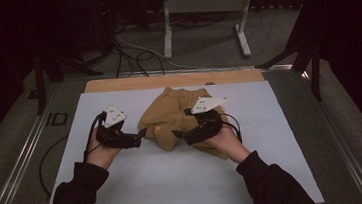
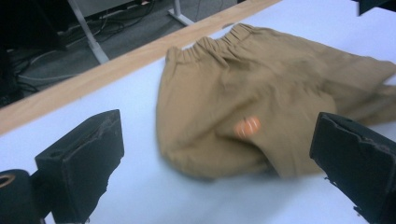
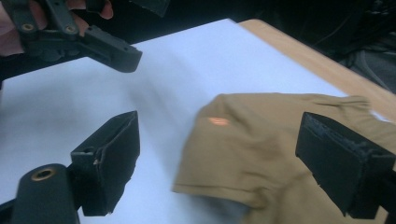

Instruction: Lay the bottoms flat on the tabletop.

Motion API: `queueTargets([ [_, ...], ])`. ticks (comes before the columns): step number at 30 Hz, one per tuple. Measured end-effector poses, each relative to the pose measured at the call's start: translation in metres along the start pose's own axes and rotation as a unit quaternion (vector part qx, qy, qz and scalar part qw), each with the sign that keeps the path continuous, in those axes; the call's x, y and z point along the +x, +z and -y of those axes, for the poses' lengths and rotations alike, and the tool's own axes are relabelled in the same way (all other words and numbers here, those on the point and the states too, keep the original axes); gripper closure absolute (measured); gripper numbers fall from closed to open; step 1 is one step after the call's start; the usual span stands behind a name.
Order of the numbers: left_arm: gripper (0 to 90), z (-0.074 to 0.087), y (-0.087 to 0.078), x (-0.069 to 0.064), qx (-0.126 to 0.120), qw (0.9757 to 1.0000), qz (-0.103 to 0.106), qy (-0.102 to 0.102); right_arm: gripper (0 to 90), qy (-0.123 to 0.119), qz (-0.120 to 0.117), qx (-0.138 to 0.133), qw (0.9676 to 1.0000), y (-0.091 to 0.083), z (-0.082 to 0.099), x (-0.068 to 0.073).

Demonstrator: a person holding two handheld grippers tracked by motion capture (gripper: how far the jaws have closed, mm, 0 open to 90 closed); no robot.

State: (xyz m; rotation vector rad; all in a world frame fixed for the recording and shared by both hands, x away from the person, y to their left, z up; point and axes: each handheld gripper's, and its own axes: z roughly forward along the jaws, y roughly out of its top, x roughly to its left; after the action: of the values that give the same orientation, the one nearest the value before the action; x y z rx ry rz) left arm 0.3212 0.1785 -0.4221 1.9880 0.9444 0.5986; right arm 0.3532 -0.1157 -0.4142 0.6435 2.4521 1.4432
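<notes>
A pair of tan shorts (image 1: 170, 114) lies crumpled in the middle of the white sheet (image 1: 176, 183). In the left gripper view the shorts (image 2: 261, 88) show an elastic waistband at the far end and a small orange patch (image 2: 246, 126). My left gripper (image 1: 143, 134) stands open just left of the cloth's near edge, its jaws wide apart in its own view (image 2: 219, 163) with nothing between them. My right gripper (image 1: 177, 134) is open too, low over the shorts' near right part (image 3: 280, 135). The left gripper (image 3: 93, 42) appears at the top left of the right gripper view.
A wooden table edge (image 1: 167, 80) runs behind the white sheet. Beyond it on the floor are a white metal frame (image 1: 202, 4) and dark cables (image 1: 129, 54). Metal rails (image 1: 19, 163) flank the table. Bare sheet lies in front of both hands.
</notes>
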Motion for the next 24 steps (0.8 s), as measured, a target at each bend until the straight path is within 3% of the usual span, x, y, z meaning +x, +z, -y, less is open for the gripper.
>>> queueTargets([
  [5,4.3,0.029,-0.016,-0.011,0.009,1.0,-0.003,0.0,13.6,-0.005,-0.033,0.017,0.9993,0.023,-0.001,0.019],
  [7,4.3,0.04,-0.022,-0.017,0.008,1.0,-0.004,-0.001,16.3,-0.02,-0.024,0.031,0.999,0.035,0.002,0.027],
  [10,4.6,0.05,-0.027,-0.022,0.013,0.9999,-0.001,-0.002,20.9,-0.026,-0.04,0.039,0.9981,0.046,0.007,0.034],
  [13,4.6,0.068,-0.035,-0.031,0.014,0.9998,0.006,-0.013,30.2,-0.04,-0.035,0.072,0.996,0.068,0.018,0.045],
  [17,4.6,0.08,-0.041,-0.038,0.021,0.9997,0.006,-0.009,33.5,-0.063,-0.006,0.11,0.992,0.085,0.029,0.047],
  [19,4.7,0.084,-0.043,-0.04,0.024,0.9997,0.004,-0.005,39.5,-0.06,0.022,0.137,0.9884,0.097,0.042,0.039],
  [20,4.7,0.084,-0.044,-0.039,0.025,0.9997,0.004,-0.006,44.3,-0.054,0.027,0.144,0.9877,0.099,0.045,0.037],
  [22,4.7,0.085,-0.045,-0.039,0.025,0.9997,0.003,-0.008,45.7,-0.055,0.031,0.153,0.9862,0.101,0.047,0.034],
  [23,4.7,0.086,-0.045,-0.038,0.024,0.9997,0.003,-0.009,47.7,-0.044,0.036,0.163,0.9849,0.103,0.049,0.033],
  [24,4.7,0.086,-0.045,-0.037,0.023,0.9997,0.001,-0.011,56.4,-0.038,0.051,0.168,0.9838,0.105,0.052,0.031],
])
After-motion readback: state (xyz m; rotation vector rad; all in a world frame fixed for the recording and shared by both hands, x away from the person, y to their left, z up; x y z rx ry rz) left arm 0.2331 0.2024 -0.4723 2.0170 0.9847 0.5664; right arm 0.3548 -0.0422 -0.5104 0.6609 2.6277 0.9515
